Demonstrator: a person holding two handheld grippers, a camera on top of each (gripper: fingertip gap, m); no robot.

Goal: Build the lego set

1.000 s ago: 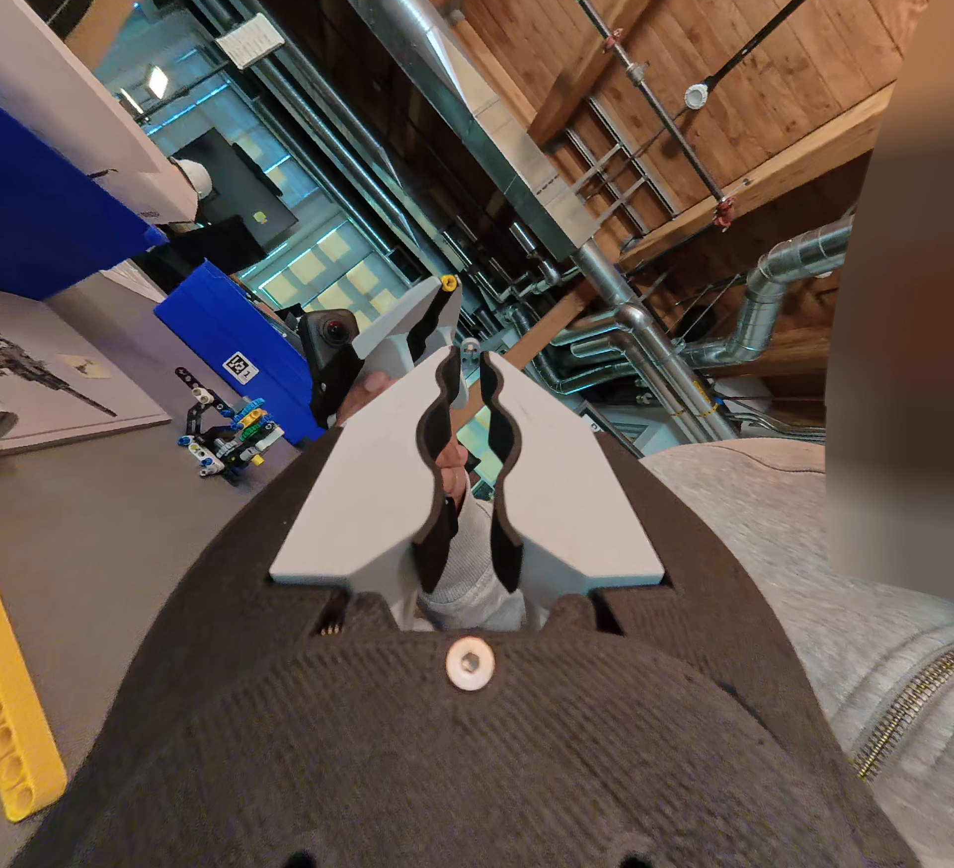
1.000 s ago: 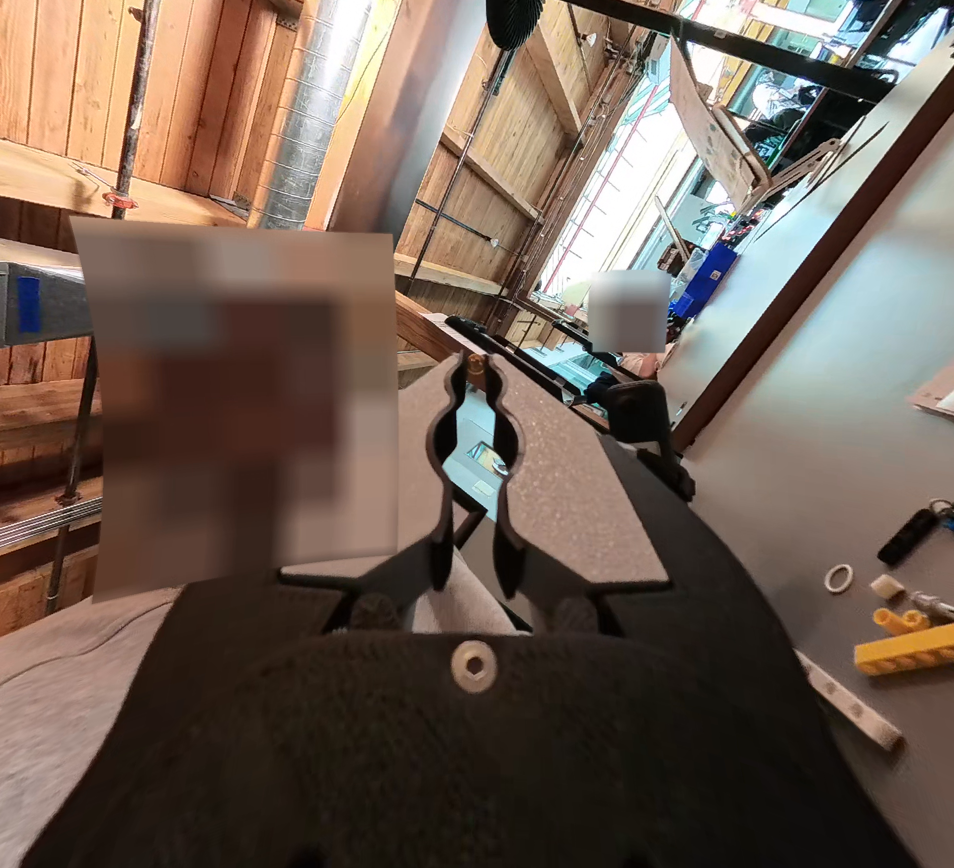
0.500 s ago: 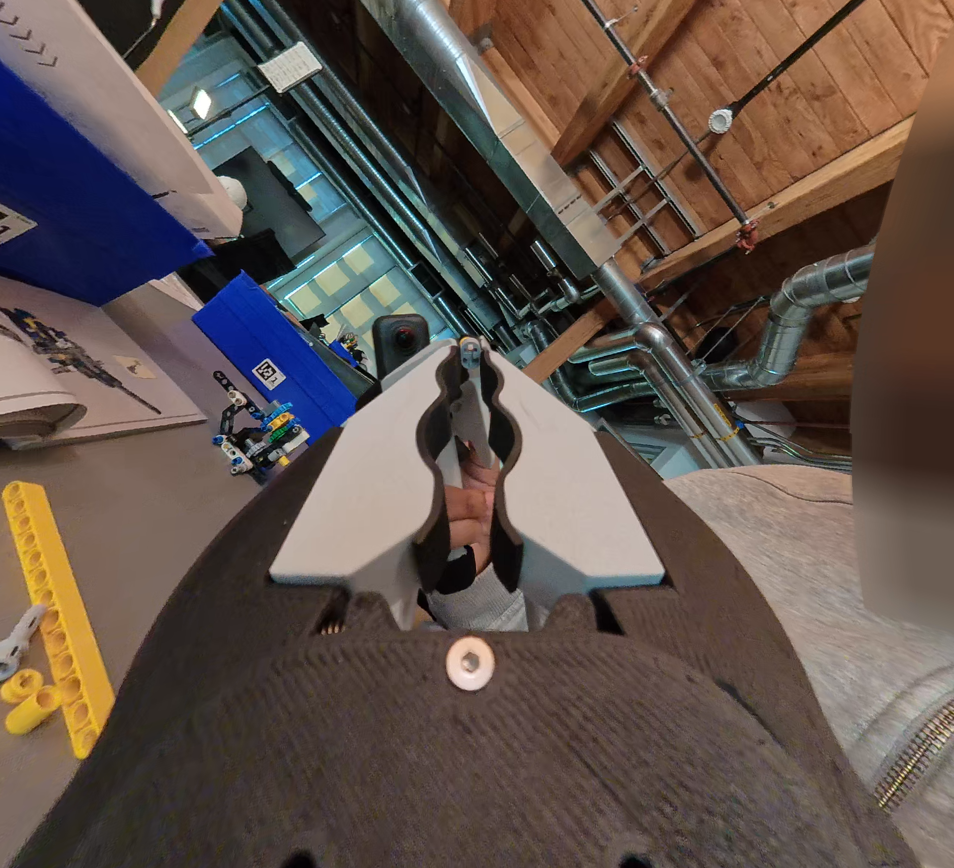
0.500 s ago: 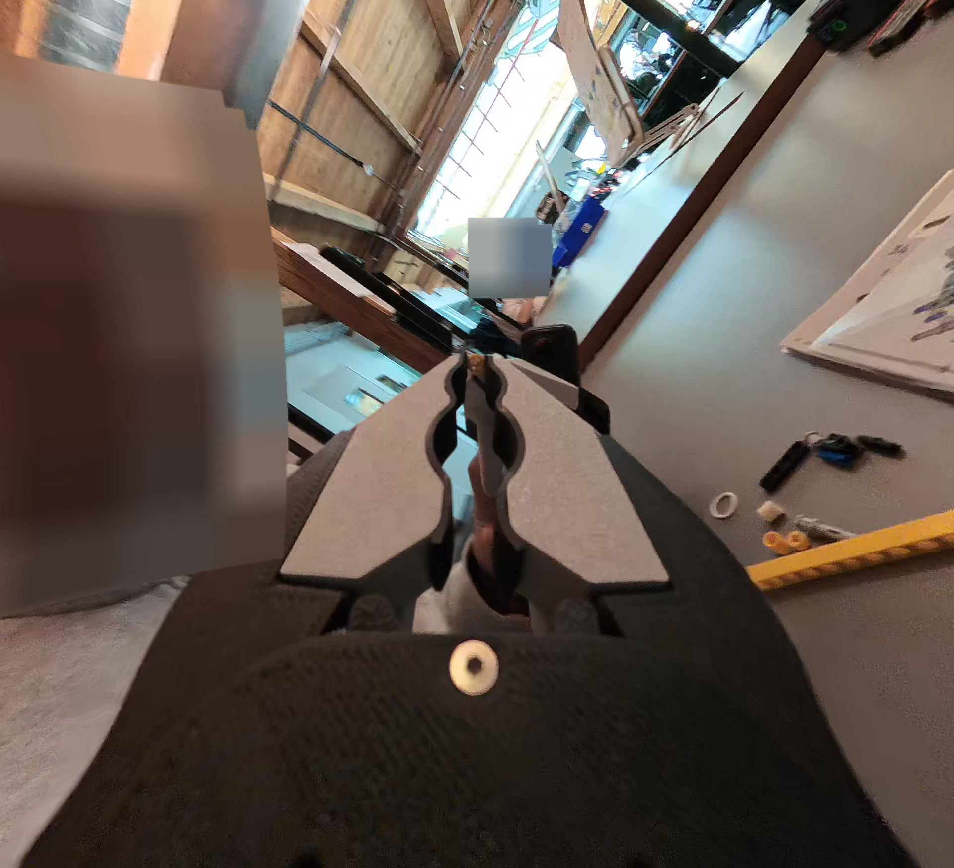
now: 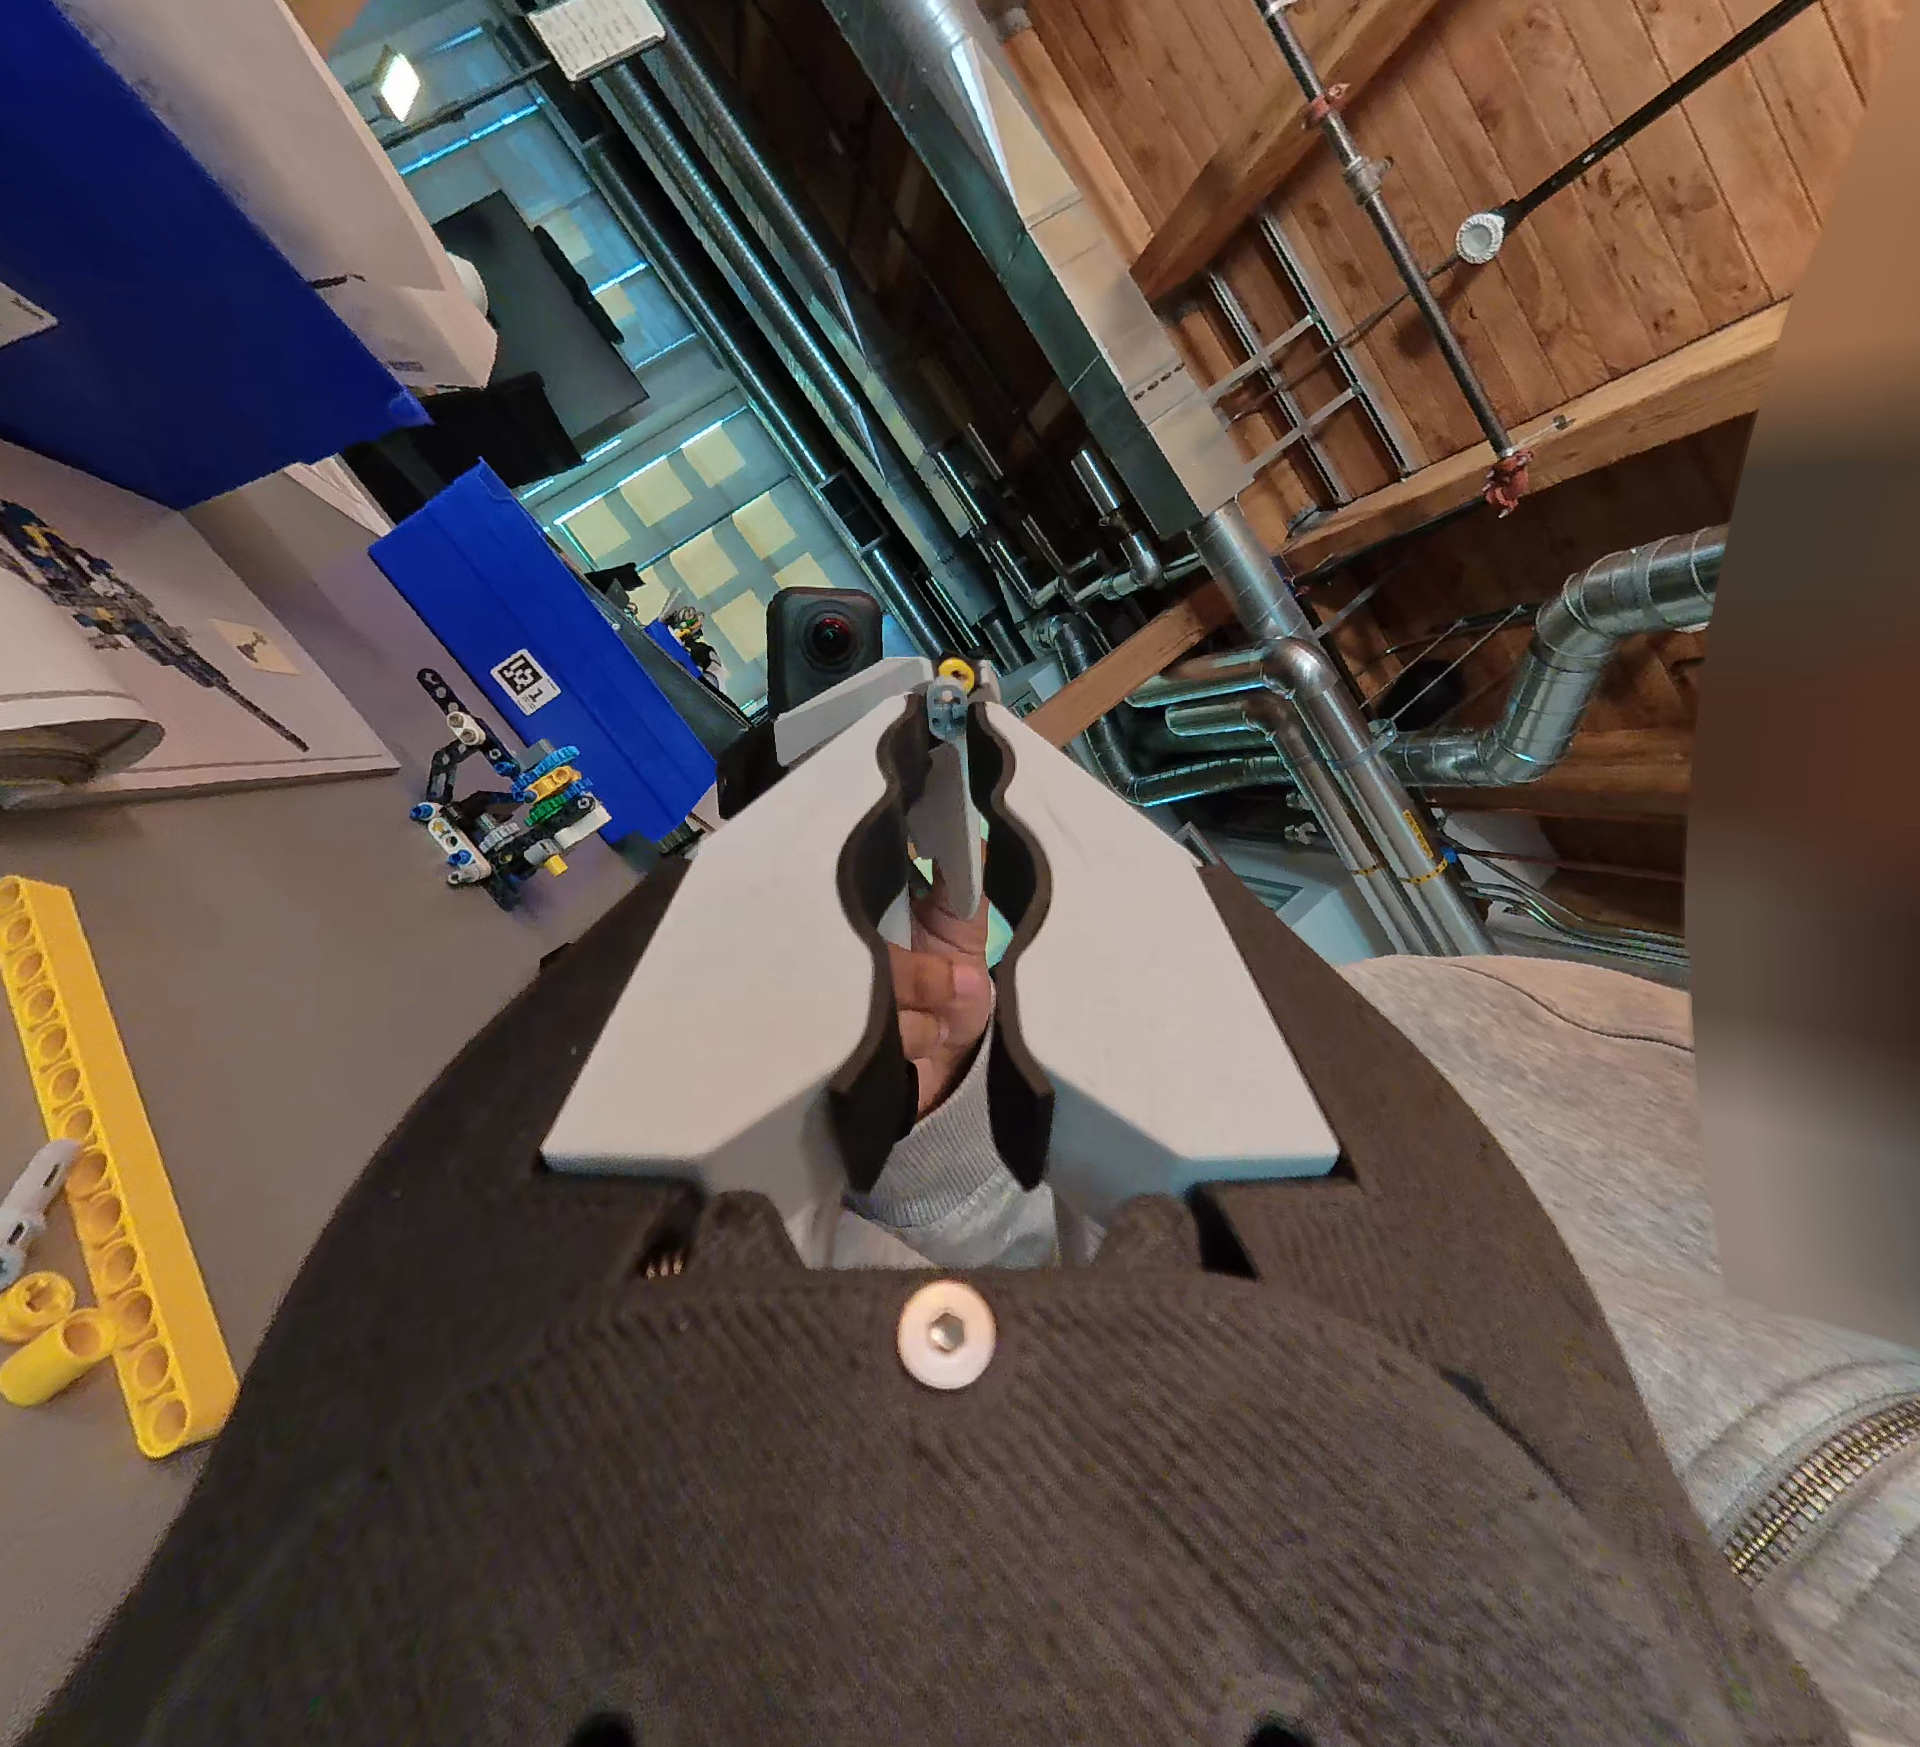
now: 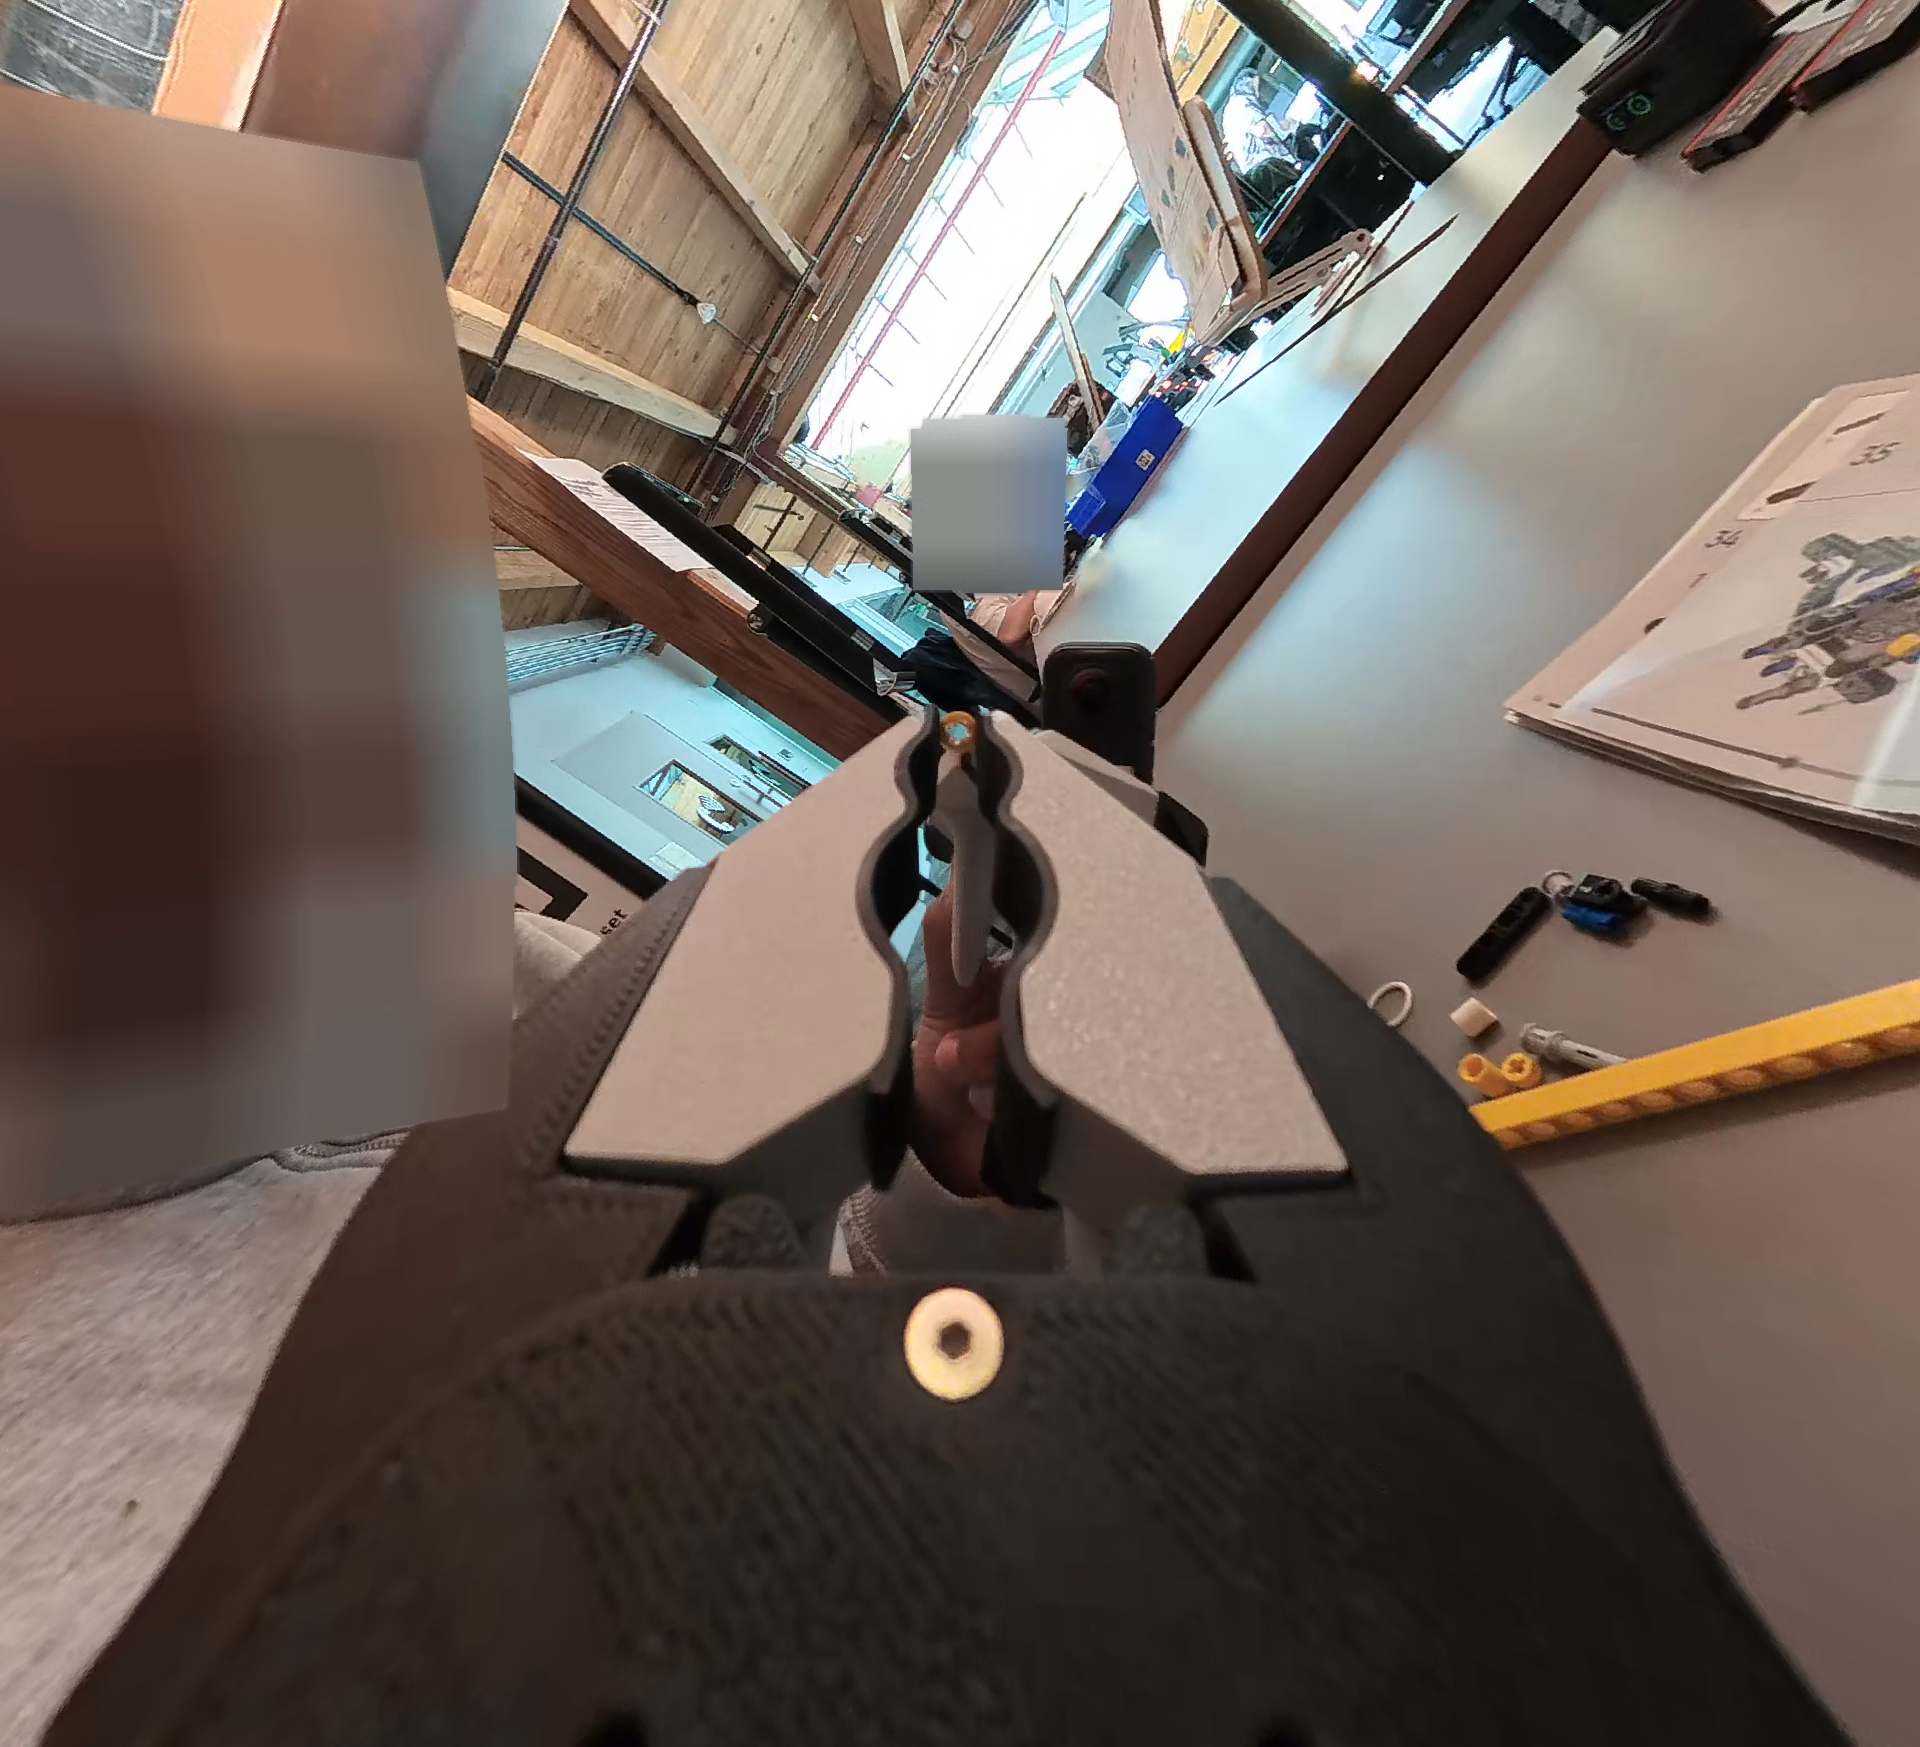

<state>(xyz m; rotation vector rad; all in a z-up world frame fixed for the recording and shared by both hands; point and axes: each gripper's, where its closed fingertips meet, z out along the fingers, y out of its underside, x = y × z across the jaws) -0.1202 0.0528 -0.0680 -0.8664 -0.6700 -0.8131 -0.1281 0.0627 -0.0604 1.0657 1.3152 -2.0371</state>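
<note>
Table (image 6: 1455,554): open instruction booklet (image 6: 1766,658), long yellow beam (image 5: 99,1167) loose, partial lego assembly (image 5: 509,814) standing by the blue bin (image 5: 540,648). So build looks early, most left. Left gripper (image 5: 948,710) pinches a small grey connector (image 5: 943,698), right gripper (image 6: 956,736) a yellow bush (image 6: 956,731), tip to tip, apparently mating them in mid-air.

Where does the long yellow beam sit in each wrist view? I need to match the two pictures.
Left wrist view: the long yellow beam lies flat on the grey table at the lower left edge.
Right wrist view: the same beam runs along the right edge, below mid-height.
Shared landmark: the two short yellow connectors beside the beam.
</note>
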